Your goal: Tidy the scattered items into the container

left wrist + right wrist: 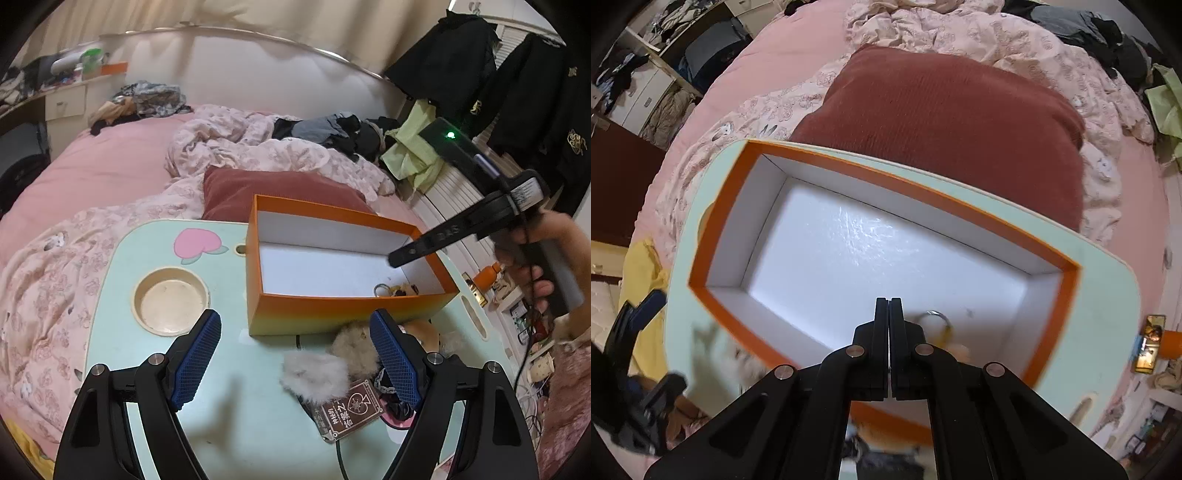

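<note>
An orange box (332, 312) with a white inside stands on the mint lap table (229, 413); a keyring with a small plush (397, 290) lies in its near right corner. My left gripper (295, 363) is open and empty, hovering in front of the box. Between and beside its fingers lie a grey fluffy pom (316, 374), a beige fluffy pom (354, 350), a brown card box (349, 413) and a dark scrunchie (393, 400). My right gripper (888, 306) is shut and empty above the box (713, 225), near the keyring (938, 319). It also shows in the left wrist view (397, 260).
The table sits on a pink bed with a floral quilt (55, 295) and a dark red pillow (945, 122) just behind the box. A round cup recess (171, 301) is in the table's left part. Clothes hang at the right (480, 74).
</note>
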